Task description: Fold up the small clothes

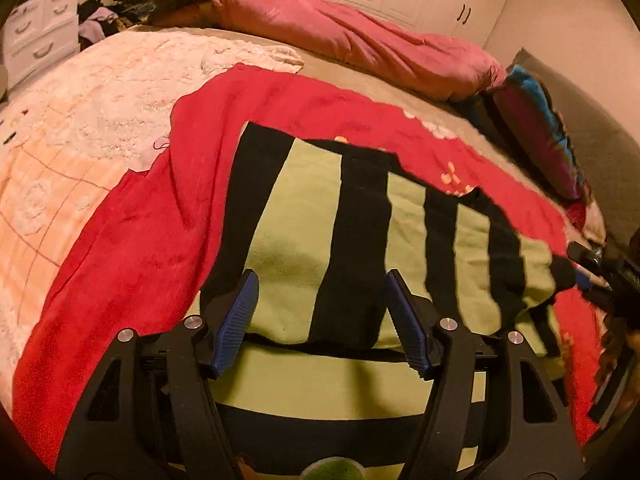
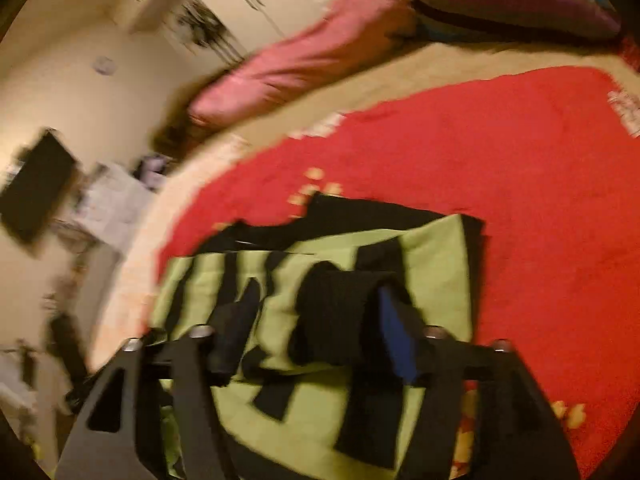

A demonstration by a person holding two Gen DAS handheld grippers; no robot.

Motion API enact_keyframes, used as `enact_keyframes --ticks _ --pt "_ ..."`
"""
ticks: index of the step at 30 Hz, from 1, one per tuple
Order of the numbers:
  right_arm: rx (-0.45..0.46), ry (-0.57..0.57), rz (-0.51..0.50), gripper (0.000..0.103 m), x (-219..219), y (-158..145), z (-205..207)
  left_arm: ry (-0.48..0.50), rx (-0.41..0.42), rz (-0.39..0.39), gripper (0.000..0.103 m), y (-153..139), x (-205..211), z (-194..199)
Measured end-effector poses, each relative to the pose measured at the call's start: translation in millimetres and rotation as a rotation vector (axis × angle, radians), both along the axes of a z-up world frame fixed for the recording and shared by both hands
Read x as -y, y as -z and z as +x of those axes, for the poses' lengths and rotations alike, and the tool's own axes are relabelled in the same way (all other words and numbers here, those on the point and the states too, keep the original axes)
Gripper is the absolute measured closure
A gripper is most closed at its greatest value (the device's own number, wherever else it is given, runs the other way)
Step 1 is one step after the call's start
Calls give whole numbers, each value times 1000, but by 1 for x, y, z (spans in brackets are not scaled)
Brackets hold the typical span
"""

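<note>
Striped garment [image 1: 360, 240] is lying flat on the red blanket [image 1: 132, 240], just ahead of both tongs; left tongs [image 1: 320, 312] and right tongs [image 2: 312, 336] are being held apart, its stripes running away from the left one.

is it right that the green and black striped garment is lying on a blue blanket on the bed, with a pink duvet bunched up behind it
Not quite: the blanket under the striped garment is red, not blue, as the left wrist view shows clearly. The rest holds: the garment lies on it on the bed, with the pink duvet bunched up behind.
</note>
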State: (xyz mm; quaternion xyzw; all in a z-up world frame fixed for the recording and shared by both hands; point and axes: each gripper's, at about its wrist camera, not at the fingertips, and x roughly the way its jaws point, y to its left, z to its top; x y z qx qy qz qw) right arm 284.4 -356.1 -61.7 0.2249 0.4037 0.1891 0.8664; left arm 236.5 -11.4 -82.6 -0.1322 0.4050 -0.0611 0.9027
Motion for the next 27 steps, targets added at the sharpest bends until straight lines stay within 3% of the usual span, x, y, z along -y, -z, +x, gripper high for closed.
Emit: enact_keyframes --ticks 5,11,15,18,19,21,22,23,24,27 --pt "70 -134 -86 35 -6 1 -17 47 72 -21 41 -12 9 -6" --pt "127 -242 -368 33 -38 6 -15 63 30 17 40 -1 18 -3" --pt "115 -301 -474 33 -47 20 -3 60 21 2 39 3 14 -1" --pt "66 -371 -438 39 -43 27 0 54 -4 6 38 8 12 0" --pt "50 -385 -405 52 -39 26 -1 51 -10 4 38 10 12 1" --pt "19 -399 -308 58 -27 23 -1 50 -15 0 38 11 11 1" --pt "14 -404 -246 67 -19 19 -3 48 -16 -3 38 11 10 1" --pt "11 -409 -212 85 -14 16 -5 45 -17 -6 38 11 10 1" --pt "2 -414 -180 90 -9 14 -7 43 -17 -8 37 11 10 1" --pt "-87 -405 -162 93 -1 24 -7 38 -23 -14 37 12 9 1"
